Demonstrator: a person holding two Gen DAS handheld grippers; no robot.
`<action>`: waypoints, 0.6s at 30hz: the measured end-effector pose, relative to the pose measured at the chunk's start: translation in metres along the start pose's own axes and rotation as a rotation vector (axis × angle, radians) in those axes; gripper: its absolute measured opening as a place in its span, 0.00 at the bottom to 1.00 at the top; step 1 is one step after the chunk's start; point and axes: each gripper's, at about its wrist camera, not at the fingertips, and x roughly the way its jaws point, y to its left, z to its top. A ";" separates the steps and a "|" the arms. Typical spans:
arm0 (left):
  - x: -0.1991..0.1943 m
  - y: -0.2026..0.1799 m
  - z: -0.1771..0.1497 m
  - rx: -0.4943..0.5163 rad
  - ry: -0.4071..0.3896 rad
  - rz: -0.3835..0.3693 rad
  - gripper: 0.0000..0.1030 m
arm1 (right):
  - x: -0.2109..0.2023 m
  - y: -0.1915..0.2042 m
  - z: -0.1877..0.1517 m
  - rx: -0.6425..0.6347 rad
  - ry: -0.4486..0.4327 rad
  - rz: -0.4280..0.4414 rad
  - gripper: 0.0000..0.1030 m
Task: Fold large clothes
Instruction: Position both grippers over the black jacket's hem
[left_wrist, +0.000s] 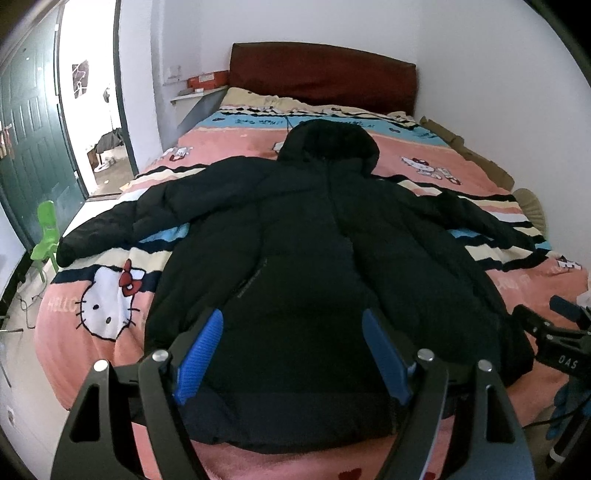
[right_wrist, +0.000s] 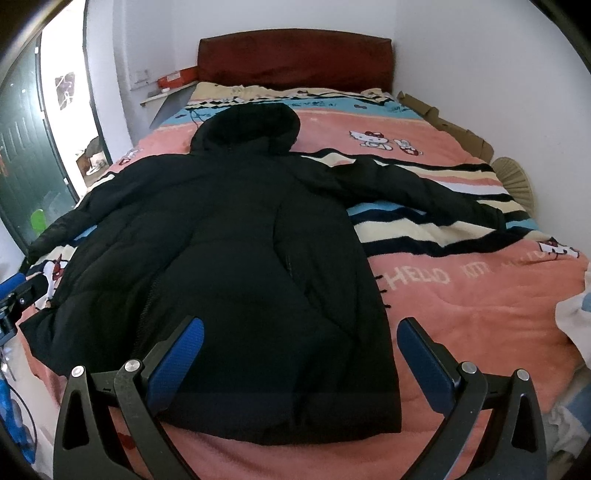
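Big black coat (left_wrist: 295, 258) flat on the bed (left_wrist: 424, 155)
Left claw (left_wrist: 291, 354) and right claw (right_wrist: 301, 358) are wide open, holding nothing

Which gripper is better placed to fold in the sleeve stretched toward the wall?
Right gripper, probably: it is open at the jacket hem's right side, nearest that sleeve.

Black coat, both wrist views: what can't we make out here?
- Black coat hem: left wrist view, part hidden behind left gripper fingers.
- Left cuff: right wrist view, runs out past the bed edge.
- Zipper, open or closed: too dark in both views.
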 end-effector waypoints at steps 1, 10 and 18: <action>0.002 0.001 0.000 -0.001 0.005 0.003 0.75 | 0.001 0.000 0.000 0.000 0.001 -0.002 0.99; 0.014 0.017 0.002 -0.007 0.033 0.020 0.75 | 0.012 0.001 0.006 0.002 0.027 -0.036 0.99; 0.030 0.048 0.008 -0.029 0.071 0.014 0.75 | 0.022 0.009 0.022 -0.005 0.040 -0.077 0.99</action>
